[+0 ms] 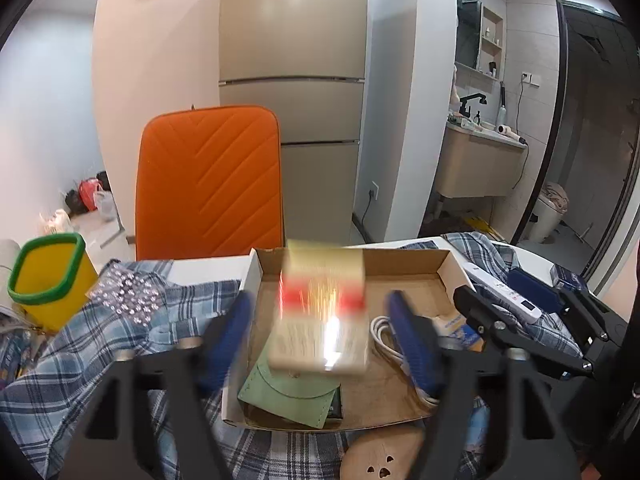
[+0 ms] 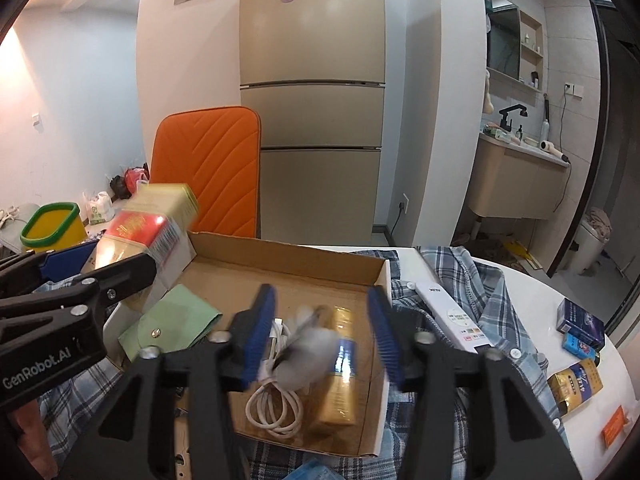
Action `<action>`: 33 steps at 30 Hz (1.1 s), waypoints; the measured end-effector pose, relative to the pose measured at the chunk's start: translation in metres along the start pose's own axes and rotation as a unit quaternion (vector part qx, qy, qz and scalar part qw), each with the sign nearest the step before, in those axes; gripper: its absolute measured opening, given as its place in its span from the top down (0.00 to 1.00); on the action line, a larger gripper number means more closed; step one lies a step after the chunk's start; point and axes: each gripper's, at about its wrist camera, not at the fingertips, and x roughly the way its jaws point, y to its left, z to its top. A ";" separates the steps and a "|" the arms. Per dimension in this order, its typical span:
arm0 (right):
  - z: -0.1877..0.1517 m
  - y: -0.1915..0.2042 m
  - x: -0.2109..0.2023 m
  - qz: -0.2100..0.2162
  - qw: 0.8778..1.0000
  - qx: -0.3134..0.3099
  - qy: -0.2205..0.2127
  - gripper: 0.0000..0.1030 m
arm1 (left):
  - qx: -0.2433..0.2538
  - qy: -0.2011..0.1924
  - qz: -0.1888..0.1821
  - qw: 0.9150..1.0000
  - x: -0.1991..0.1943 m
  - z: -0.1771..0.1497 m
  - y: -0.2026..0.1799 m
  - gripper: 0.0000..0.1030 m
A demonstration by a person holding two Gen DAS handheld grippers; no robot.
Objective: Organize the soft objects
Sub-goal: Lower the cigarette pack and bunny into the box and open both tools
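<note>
Blue pads [image 1: 236,332] of my left gripper [image 1: 320,300] fill the bottom of its own view, standing apart with a gold-and-red box [image 1: 324,312] between them. I see a clear gap on each side, so the jaws are open and nothing is gripped. The box is smeared with blur above the shallow cardboard tray [image 1: 400,260].

Under it in the tray lies a green snap pouch [image 1: 288,392], one of the soft things I am sorting. The other, a blue plaid shirt [image 1: 120,340], is spread across the table beneath and around the tray.

Only the left camera shows a yellow bin with a green rim [image 1: 48,276] up close and a wooden disc with cut-outs [image 1: 384,456] by the tray's near edge.

My right gripper [image 2: 321,293] is open too. A blurred grey-white thing [image 2: 308,344] sits between its pads without touching either; I cannot tell what it is. The right camera alone shows clearly what lies below: a coiled white cable [image 2: 276,404] and a gold carton [image 2: 340,380] on the tray floor. It also catches a white remote [image 2: 452,316] on the shirt and small packets [image 2: 580,320] on the bare table to the right.
</note>
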 end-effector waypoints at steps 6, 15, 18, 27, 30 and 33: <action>0.002 -0.008 -0.003 -0.005 1.000 0.016 -0.013 0.32 | -0.010 -0.042 0.005 0.999 -0.018 0.003 0.001 0.15; 0.006 -0.015 -0.008 -0.004 0.999 0.030 -0.021 0.32 | -0.011 -0.050 0.004 0.999 -0.038 0.008 -0.002 0.15; 0.007 -0.015 -0.016 -0.013 0.999 0.024 -0.032 0.32 | -0.012 -0.067 0.000 0.998 -0.052 0.011 -0.005 0.15; 0.024 -0.014 -0.072 -0.011 0.996 0.004 -0.084 0.32 | -0.014 -0.108 -0.013 0.994 -0.104 0.022 -0.021 0.15; 0.023 -0.017 -0.094 -0.012 0.995 -0.003 -0.100 0.32 | -0.013 -0.124 -0.017 0.992 -0.122 0.019 -0.026 0.15; 0.022 -0.020 -0.112 -0.014 0.993 -0.008 -0.113 0.32 | -0.007 -0.141 -0.014 0.990 -0.140 0.011 -0.032 0.15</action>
